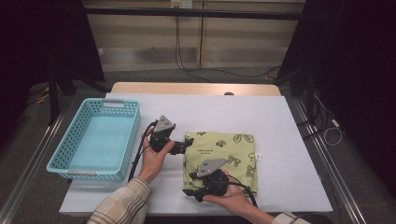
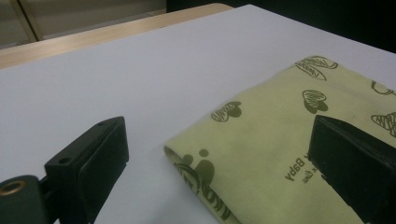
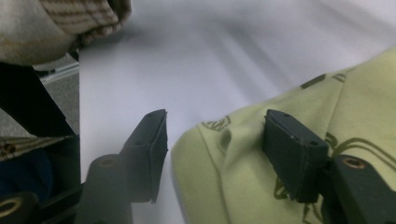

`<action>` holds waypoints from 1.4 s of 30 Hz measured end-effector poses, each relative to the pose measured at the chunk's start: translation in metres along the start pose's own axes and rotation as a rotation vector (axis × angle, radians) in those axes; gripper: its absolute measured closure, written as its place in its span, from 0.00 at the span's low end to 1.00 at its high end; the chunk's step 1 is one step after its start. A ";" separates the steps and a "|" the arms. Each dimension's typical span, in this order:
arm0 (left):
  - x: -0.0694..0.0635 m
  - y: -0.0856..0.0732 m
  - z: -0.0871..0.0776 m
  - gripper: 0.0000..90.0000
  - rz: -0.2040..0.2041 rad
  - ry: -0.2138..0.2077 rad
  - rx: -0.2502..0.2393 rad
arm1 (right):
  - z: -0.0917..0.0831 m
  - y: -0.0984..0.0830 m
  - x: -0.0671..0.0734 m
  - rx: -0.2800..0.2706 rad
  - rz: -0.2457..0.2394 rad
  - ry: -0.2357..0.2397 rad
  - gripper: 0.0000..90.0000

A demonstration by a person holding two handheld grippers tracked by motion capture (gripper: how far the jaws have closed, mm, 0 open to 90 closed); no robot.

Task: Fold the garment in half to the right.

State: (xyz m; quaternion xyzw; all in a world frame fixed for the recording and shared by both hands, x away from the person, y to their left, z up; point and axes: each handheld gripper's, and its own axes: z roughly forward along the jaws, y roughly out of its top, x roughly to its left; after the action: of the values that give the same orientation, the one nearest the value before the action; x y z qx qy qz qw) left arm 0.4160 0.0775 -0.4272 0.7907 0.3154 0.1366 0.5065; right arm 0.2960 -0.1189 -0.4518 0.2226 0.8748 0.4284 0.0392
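A folded yellow-green cloth [image 1: 229, 156] with dark prints lies flat on the white table top, right of centre. My left gripper [image 1: 186, 144] is at the cloth's left edge, near its far corner. In the left gripper view it [image 2: 219, 158] is open, one jaw over bare table and the other over the cloth [image 2: 280, 135], the folded corner between them. My right gripper [image 1: 190, 192] is at the cloth's near left corner. In the right gripper view it [image 3: 215, 144] is open, straddling the cloth's [image 3: 243, 177] rounded fold edge.
A light blue perforated basket [image 1: 126, 140] stands at the table's left, with nothing in it. A small white tag [image 1: 258, 156] sticks out at the cloth's right edge. A plaid sleeve [image 3: 70, 18] is close behind the right gripper. Bare white table [image 1: 280, 121] surrounds the cloth.
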 end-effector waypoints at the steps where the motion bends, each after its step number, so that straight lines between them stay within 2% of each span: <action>1: 0.000 0.000 0.000 0.06 -0.001 0.002 0.000 | 0.001 -0.001 0.002 0.007 0.013 0.003 0.48; 4: 0.000 -0.001 0.000 0.06 -0.002 -0.001 0.001 | 0.004 -0.003 0.004 0.013 -0.053 -0.018 0.51; 8: 0.000 -0.002 0.003 0.06 0.000 0.002 0.008 | 0.005 -0.004 0.008 0.016 -0.058 -0.045 0.53; 11: 0.001 -0.002 0.003 0.06 0.001 0.004 0.018 | 0.006 -0.005 0.010 0.013 -0.095 -0.067 0.53; 14: 0.001 -0.002 0.003 0.06 -0.009 0.011 0.014 | 0.007 -0.006 0.012 0.012 -0.096 -0.075 0.54; 18: 0.002 -0.002 0.003 0.06 -0.005 0.016 0.019 | 0.006 -0.006 0.012 0.013 -0.096 -0.068 0.61; 19: 0.003 -0.002 0.003 0.06 0.006 0.019 0.030 | 0.006 -0.006 0.011 0.014 -0.113 -0.071 0.64; 22: 0.002 -0.003 0.005 0.06 -0.015 0.022 0.023 | 0.004 -0.005 0.009 0.015 -0.098 -0.084 0.73; 24: 0.003 -0.003 0.005 0.07 0.005 0.034 0.047 | 0.004 -0.005 0.008 0.014 -0.082 -0.089 0.81; 25: 0.002 -0.004 0.007 0.07 -0.008 0.035 0.039 | 0.003 -0.005 0.006 0.009 -0.079 -0.091 0.83; 27: 0.003 -0.005 0.008 0.07 -0.001 0.036 0.057 | 0.003 -0.006 0.007 0.011 -0.059 -0.088 0.85; 30: 0.005 -0.005 0.009 0.07 -0.026 0.031 0.071 | 0.003 -0.006 0.004 0.006 -0.068 -0.091 0.87; 32: 0.006 -0.005 0.010 0.07 -0.031 0.036 0.080 | 0.003 -0.006 0.003 0.005 -0.053 -0.087 0.87; 33: 0.009 -0.005 0.010 0.08 -0.018 0.049 0.079 | 0.003 -0.006 0.002 0.004 -0.053 -0.075 0.87; 34: 0.009 -0.005 0.013 0.08 -0.036 0.052 0.069 | 0.003 -0.006 0.002 0.003 -0.053 -0.082 0.87; 35: 0.011 -0.004 0.014 0.08 -0.011 0.056 0.090 | 0.003 -0.006 0.002 0.002 -0.047 -0.078 0.87; 36: 0.012 -0.003 0.017 0.08 -0.012 0.073 0.089 | 0.003 -0.005 0.002 0.004 -0.046 -0.077 0.87; 37: 0.014 -0.002 0.019 0.08 0.002 0.080 0.107 | 0.003 -0.005 0.002 0.004 -0.043 -0.077 0.87; 39: 0.019 0.000 0.023 0.08 -0.001 0.088 0.122 | 0.003 -0.005 0.001 0.006 -0.046 -0.078 0.87; 40: 0.022 0.002 0.024 0.08 0.020 0.097 0.139 | 0.002 -0.005 0.002 0.008 -0.035 -0.077 0.87; 41: 0.023 0.001 0.027 0.08 -0.003 0.092 0.121 | 0.002 -0.006 0.002 0.005 -0.037 -0.077 0.87; 42: 0.027 0.001 0.027 0.08 0.013 0.082 0.141 | 0.003 -0.006 0.001 0.004 -0.052 -0.078 0.87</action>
State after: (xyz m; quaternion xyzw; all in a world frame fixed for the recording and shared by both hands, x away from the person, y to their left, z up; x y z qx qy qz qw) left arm 0.4516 0.0755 -0.4410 0.8201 0.3396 0.1499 0.4354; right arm 0.2935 -0.1195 -0.4576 0.2164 0.8791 0.4163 0.0841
